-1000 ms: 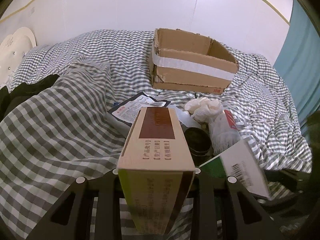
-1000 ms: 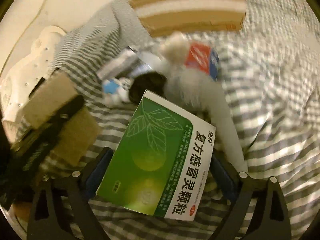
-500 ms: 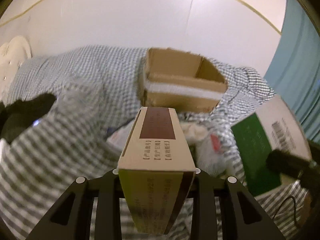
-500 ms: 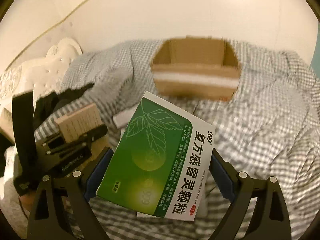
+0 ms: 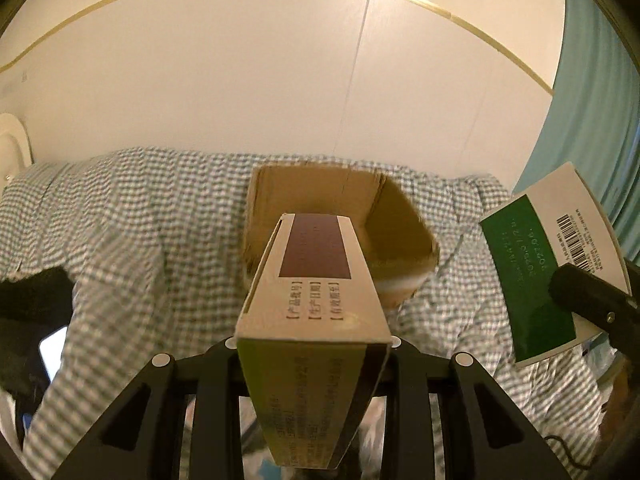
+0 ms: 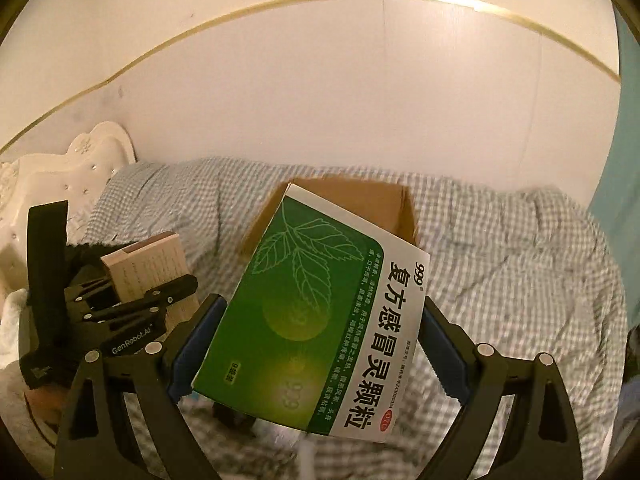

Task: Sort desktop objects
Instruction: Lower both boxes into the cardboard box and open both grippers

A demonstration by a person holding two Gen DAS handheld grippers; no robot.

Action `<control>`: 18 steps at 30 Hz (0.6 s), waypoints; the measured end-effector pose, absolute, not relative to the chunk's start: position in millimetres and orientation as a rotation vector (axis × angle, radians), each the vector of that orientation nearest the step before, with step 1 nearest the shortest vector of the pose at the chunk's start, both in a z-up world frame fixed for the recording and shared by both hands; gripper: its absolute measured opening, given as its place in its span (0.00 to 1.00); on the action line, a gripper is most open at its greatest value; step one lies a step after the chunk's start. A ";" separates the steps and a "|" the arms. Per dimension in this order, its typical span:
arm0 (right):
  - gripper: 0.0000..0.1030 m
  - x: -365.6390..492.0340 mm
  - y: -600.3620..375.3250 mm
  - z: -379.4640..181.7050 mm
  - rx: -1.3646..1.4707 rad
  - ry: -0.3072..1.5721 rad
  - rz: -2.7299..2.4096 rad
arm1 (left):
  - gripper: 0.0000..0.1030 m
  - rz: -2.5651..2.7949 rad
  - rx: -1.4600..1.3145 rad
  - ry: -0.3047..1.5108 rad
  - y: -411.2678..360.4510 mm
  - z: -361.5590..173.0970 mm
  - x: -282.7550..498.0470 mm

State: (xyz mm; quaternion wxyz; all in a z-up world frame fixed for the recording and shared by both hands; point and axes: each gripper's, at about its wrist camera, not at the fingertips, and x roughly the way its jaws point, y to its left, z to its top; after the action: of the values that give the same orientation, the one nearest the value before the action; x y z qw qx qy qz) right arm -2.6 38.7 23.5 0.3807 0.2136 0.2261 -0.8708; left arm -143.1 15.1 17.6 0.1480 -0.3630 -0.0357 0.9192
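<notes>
My left gripper (image 5: pixel 312 344) is shut on a tan medicine box with a brown panel (image 5: pixel 316 288), held up in the air in line with the open cardboard box (image 5: pixel 400 224) on the bed. My right gripper (image 6: pixel 320 332) is shut on a green and white medicine box with a leaf print (image 6: pixel 320 320); its blue pads (image 6: pixel 188 340) press the box's sides. In the left wrist view the green box (image 5: pixel 548 272) hangs at the right with a black finger across it. In the right wrist view the left gripper (image 6: pixel 120 312) and tan box (image 6: pixel 148 268) show at the left, and the cardboard box (image 6: pixel 380 204) lies behind the green box.
A grey checked quilt (image 5: pixel 132 216) covers the bed. A white padded headboard (image 6: pixel 60 184) stands at the left, a white wall (image 5: pixel 280 80) behind, and a teal curtain (image 5: pixel 592 100) at the right. A dark garment (image 5: pixel 32 300) and a phone (image 5: pixel 52 348) lie at the left.
Both grippers have risen with their boxes and tilted up, so the wall fills the upper views. The clutter on the quilt has dropped out of sight. The cardboard box looks nearer.
</notes>
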 end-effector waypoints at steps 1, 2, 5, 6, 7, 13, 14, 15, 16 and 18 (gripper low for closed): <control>0.90 -5.3 35.3 25.6 0.533 0.579 -2.225 | 0.29 2.646 -1.039 -0.100 16.9 18.6 -150.6; 0.90 -10.5 31.0 27.7 0.516 0.581 -2.228 | 0.29 2.649 -1.034 -0.099 19.5 19.7 -159.9; 0.90 -30.8 12.7 32.0 0.466 0.593 -2.249 | 0.29 2.636 -0.988 -0.164 21.2 21.4 -191.0; 0.89 -40.9 5.1 32.4 0.453 0.598 -2.257 | 0.29 2.626 -0.967 -0.198 21.1 21.9 -204.1; 0.89 -50.3 0.8 33.8 0.445 0.604 -2.261 | 0.29 2.622 -0.958 -0.221 19.5 21.4 -217.3; 0.83 -128.2 -28.3 11.6 0.497 0.583 -2.313 | 0.29 2.643 -1.005 -0.242 24.8 -6.2 -284.6; 0.83 -140.7 -34.1 5.9 0.514 0.582 -2.312 | 0.29 2.640 -1.018 -0.239 29.0 -11.5 -293.9; 0.83 -152.5 -39.9 1.9 0.528 0.582 -2.314 | 0.29 2.637 -1.032 -0.237 31.2 -18.0 -303.6; 0.83 -160.3 -43.0 -0.2 0.533 0.576 -2.318 | 0.29 2.638 -1.044 -0.234 33.2 -23.7 -311.2; 0.83 -179.0 -51.1 -2.3 0.540 0.543 -2.316 | 0.29 2.660 -1.060 -0.231 36.0 -34.3 -325.3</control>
State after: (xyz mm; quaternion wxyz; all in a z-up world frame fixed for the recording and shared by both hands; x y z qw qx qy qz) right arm -179.0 -51.1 -2.3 0.3441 0.2078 0.2090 -0.8915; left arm -325.3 36.0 -34.3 0.1340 -0.3655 -0.0798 0.9176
